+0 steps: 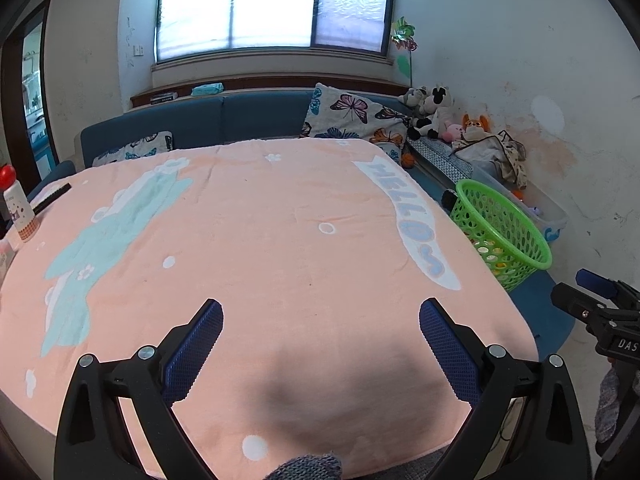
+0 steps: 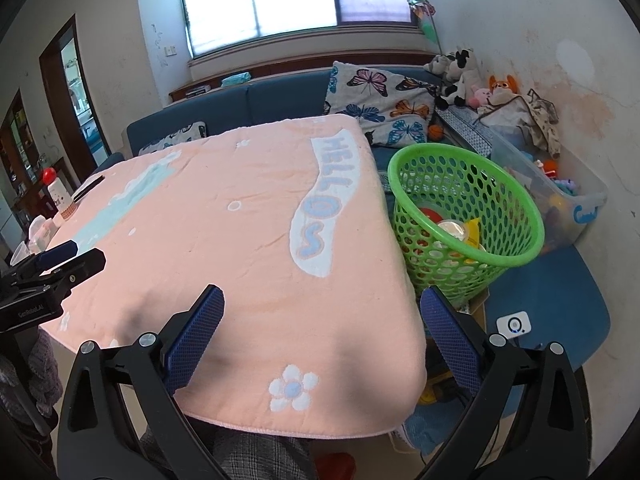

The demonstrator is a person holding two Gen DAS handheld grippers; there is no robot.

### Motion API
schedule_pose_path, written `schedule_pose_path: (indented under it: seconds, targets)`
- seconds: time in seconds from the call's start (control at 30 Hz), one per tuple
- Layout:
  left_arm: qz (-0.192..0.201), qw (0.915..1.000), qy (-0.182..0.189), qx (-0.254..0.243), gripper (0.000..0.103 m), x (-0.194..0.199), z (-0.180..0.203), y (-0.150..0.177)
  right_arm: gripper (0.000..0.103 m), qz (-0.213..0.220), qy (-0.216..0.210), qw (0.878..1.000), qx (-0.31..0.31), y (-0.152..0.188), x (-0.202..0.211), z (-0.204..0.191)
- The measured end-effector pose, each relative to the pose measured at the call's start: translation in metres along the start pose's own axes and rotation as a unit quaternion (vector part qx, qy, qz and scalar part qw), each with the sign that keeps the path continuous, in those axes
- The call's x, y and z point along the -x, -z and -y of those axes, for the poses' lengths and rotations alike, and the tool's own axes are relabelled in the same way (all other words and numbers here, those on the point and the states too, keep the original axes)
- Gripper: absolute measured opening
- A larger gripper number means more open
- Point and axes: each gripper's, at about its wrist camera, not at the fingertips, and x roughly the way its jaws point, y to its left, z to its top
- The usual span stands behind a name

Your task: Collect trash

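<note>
Blanket-covered surface fills the left wrist view, peach with a pale blue figure and the word HELLO; the left hand-held gripper hovers above its near edge, blue pads spread wide with nothing between them; no loose trash shows on the cloth; a red-capped bottle stands at the far left edge; a green plastic basket sits just beyond the right edge, and the other gripper's tip shows at the far right.

Right wrist view: the right hand-held gripper hangs over the near right corner of the surface, fingers likewise wide apart and empty; the green plastic basket stands close beside that corner, and the collected trash lies inside it, a clear lid and red and yellow wrappers as far as can be told; a blue sofa with a butterfly cushion lies behind.

Risk, as a judgement: the basket looks tilted and light, so a careless nudge could tip it; a gripper dragged low might snag the blanket and topple the bottle.
</note>
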Motion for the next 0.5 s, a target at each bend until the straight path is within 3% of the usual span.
schedule_pose_path:
  seconds: [0.5]
  targets:
    - [0.003, 1.0000, -0.002, 0.000, 0.095, 0.0051, -0.0002, -0.0014, 0.098, 0.004, -0.009, 1.000, 0.009, -0.0018, 0.0032, -0.0078]
